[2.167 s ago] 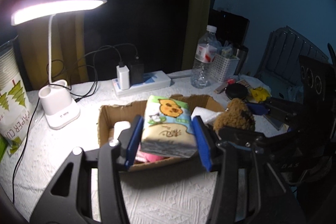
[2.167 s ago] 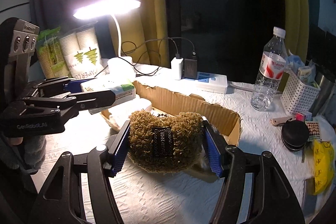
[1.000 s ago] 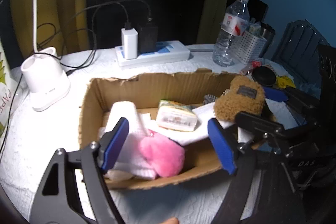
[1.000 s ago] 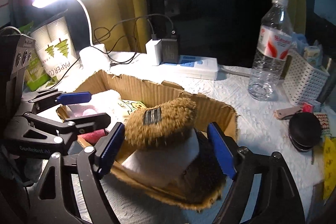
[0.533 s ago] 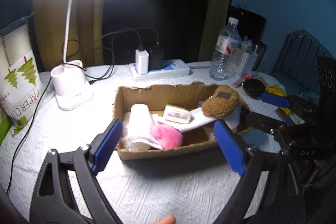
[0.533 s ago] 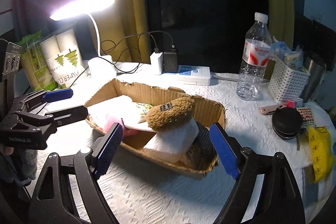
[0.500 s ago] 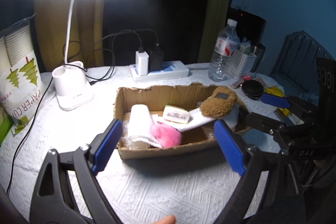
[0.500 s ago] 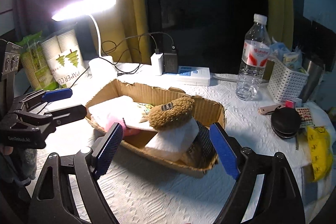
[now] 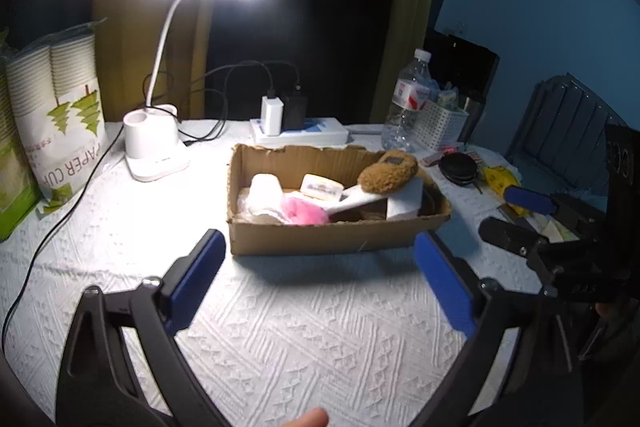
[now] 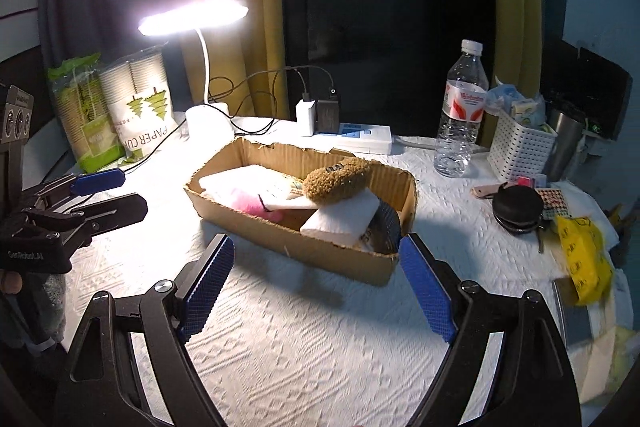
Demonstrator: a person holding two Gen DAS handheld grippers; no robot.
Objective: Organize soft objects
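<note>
My left gripper point(image 9: 320, 283) is opening wide, empty; my right gripper point(image 10: 316, 287) gapes empty. The brown plush point(image 10: 338, 181) perches atop the cardboard box's point(image 9: 336, 237) pile, near the right end; it could roll out.

A white cloth point(image 9: 280, 339) with a raised woven pattern covers the table. On it stands a box point(image 9: 336, 237) of matt brown cardboard with ragged torn edges. Inside lie a fuzzy brown plush slipper point(image 9: 386, 173), a fluffy pink ball point(image 9: 302, 211) and a soft white roll point(image 9: 264, 193). Both grippers point(image 10: 316, 287) are matt black plastic with blue pads point(image 10: 208, 287) of fine grid texture. A clear glossy plastic bottle point(image 10: 460, 119) stands beside a perforated white plastic basket point(image 10: 520, 149).
</note>
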